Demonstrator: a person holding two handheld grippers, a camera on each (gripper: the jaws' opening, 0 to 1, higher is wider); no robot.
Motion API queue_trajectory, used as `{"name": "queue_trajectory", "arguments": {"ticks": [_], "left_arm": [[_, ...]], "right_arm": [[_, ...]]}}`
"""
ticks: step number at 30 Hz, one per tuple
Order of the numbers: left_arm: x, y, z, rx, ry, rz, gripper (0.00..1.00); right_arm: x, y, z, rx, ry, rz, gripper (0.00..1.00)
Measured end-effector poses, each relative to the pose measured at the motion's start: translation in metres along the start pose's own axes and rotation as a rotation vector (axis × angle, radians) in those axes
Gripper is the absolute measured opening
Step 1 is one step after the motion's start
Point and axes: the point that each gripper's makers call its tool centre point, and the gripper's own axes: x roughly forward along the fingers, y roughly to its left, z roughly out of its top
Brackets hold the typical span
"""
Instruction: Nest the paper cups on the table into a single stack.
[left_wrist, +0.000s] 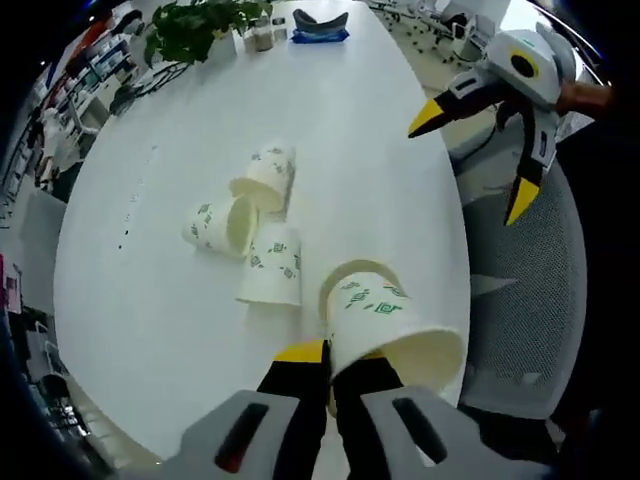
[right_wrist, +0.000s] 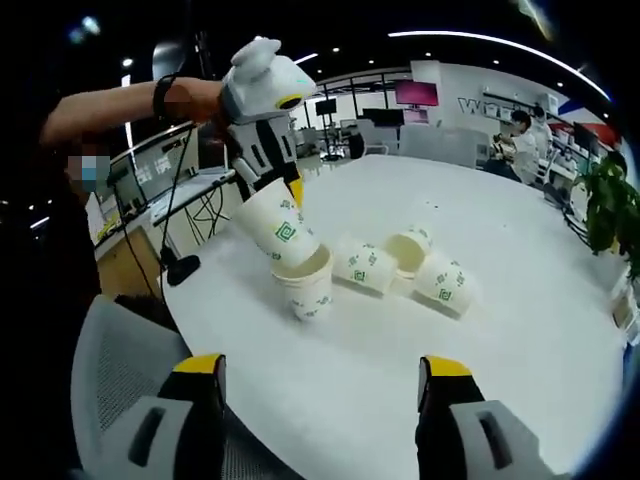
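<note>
Closest to the left gripper view's camera, the left gripper (left_wrist: 327, 362) had its yellow-tipped jaws pinched on the rim of a tilted paper cup (left_wrist: 385, 325) printed with green marks. That held cup hung over the near edge of the round white table (left_wrist: 150, 330). From the right gripper view, it leaned just above an upright cup (right_wrist: 308, 285), close to its open mouth; contact could not be told. Beyond the held cup, 3 more cups (left_wrist: 250, 225) lay on their sides in a tight cluster near the table's middle. The right gripper (right_wrist: 320, 375) hovered off the table edge, jaws spread wide, gripping nothing. A grey chair (right_wrist: 120, 380) stood beside the table. A potted plant (left_wrist: 200, 25) sat at the table's far end.
</note>
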Motion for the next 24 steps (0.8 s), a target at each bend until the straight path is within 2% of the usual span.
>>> {"name": "queue_trajectory", "arguments": {"ticks": [6,9,11,15,24], "left_arm": [[0.009,-0.001,0.003,0.021,0.022,-0.015,0.0],[0.014,0.004,0.003,0.033,0.036,-0.015,0.0],[0.011,-0.003,0.005,0.037,0.042,-0.013,0.0],[0.017,0.009,-0.001,0.034,0.056,-0.021,0.0],[0.019,0.002,-0.002,0.029,0.067,-0.023,0.0]], "right_arm": [[0.0,-0.005,-0.001,0.003,-0.003,-0.007,0.79],[-0.002,-0.003,0.0,0.003,-0.002,-0.006,0.79],[-0.001,-0.003,0.0,0.002,0.0,-0.005,0.79],[0.0,-0.003,0.0,0.002,-0.001,-0.002,0.79],[0.003,-0.003,0.0,0.003,0.003,0.005,0.79]]}}
